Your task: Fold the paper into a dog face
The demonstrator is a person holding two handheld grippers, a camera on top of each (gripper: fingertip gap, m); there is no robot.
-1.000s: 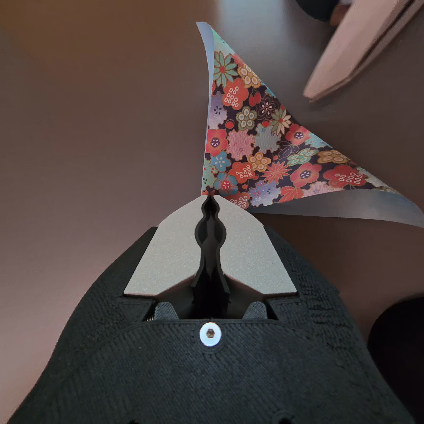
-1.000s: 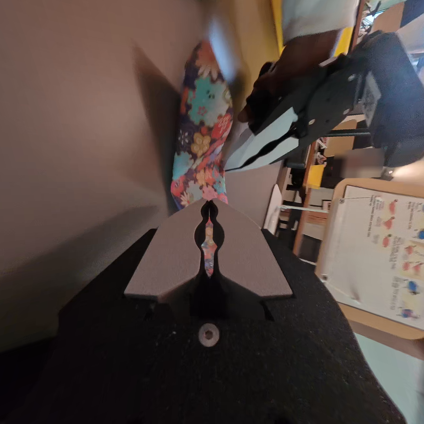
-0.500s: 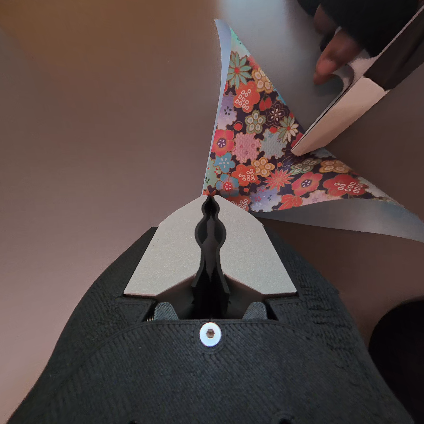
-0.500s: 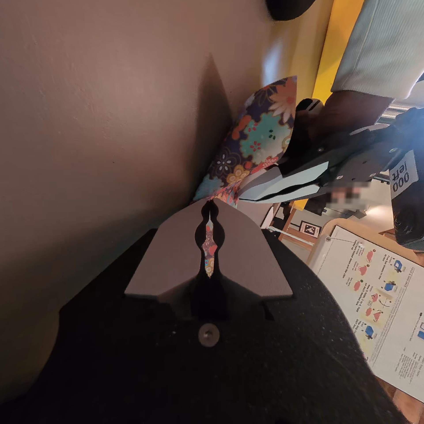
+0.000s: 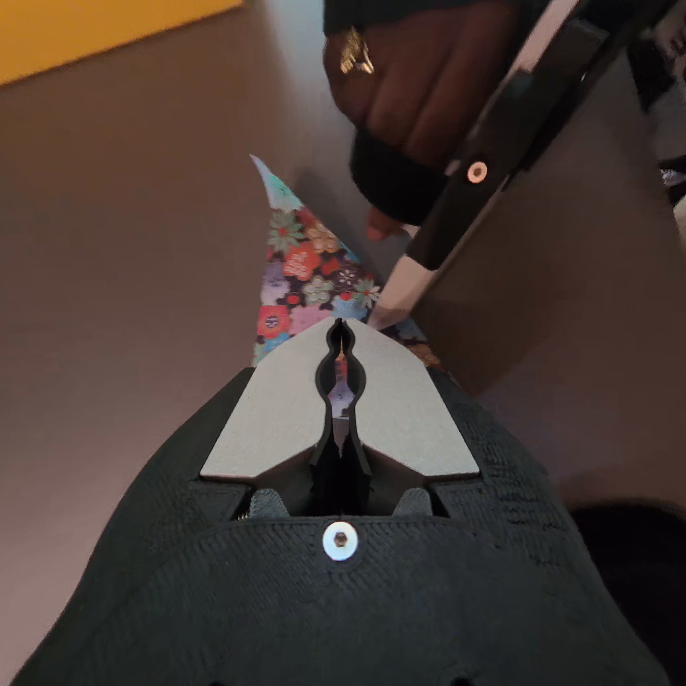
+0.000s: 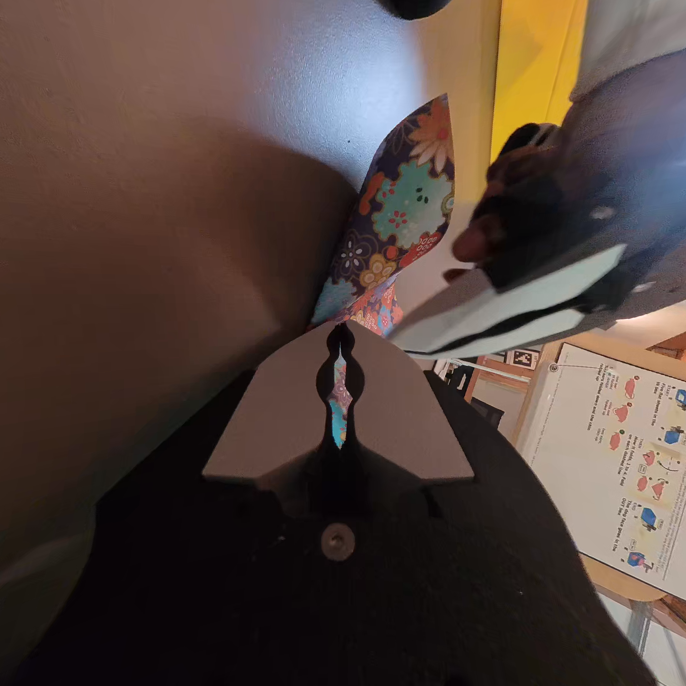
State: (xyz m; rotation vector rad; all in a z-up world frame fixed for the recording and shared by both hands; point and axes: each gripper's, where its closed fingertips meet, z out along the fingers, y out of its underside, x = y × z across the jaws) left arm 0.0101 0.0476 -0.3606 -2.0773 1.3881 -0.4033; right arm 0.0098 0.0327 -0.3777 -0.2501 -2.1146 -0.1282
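The flower-patterned paper [image 5: 308, 271] lies partly on the brown table [image 5: 130, 260]. My left gripper [image 5: 340, 322] is shut, its tip over the paper's near part; the pattern shows through the gaps between its jaws, below it. My right gripper [image 6: 339, 326] is shut on an edge of the paper [image 6: 404, 208], which curls up off the table with a strip showing between the jaws. In the left wrist view the right gripper [image 5: 386, 304] meets the paper just right of my left tip. In the right wrist view the left gripper [image 6: 404, 339] is blurred and close by.
A hand [image 5: 401, 111] in a dark fingerless glove holds the right gripper. A yellow band [image 5: 92, 33] borders the table's far side. A printed instruction sheet on a wooden board [image 6: 612, 464] stands beyond the table edge in the right wrist view. Both grippers' tips are close together, under 4 cm apart.
My left gripper has moved forward over the paper, hiding its near corner. The right gripper has come closer to the left tip, and the paper flap curls up higher.
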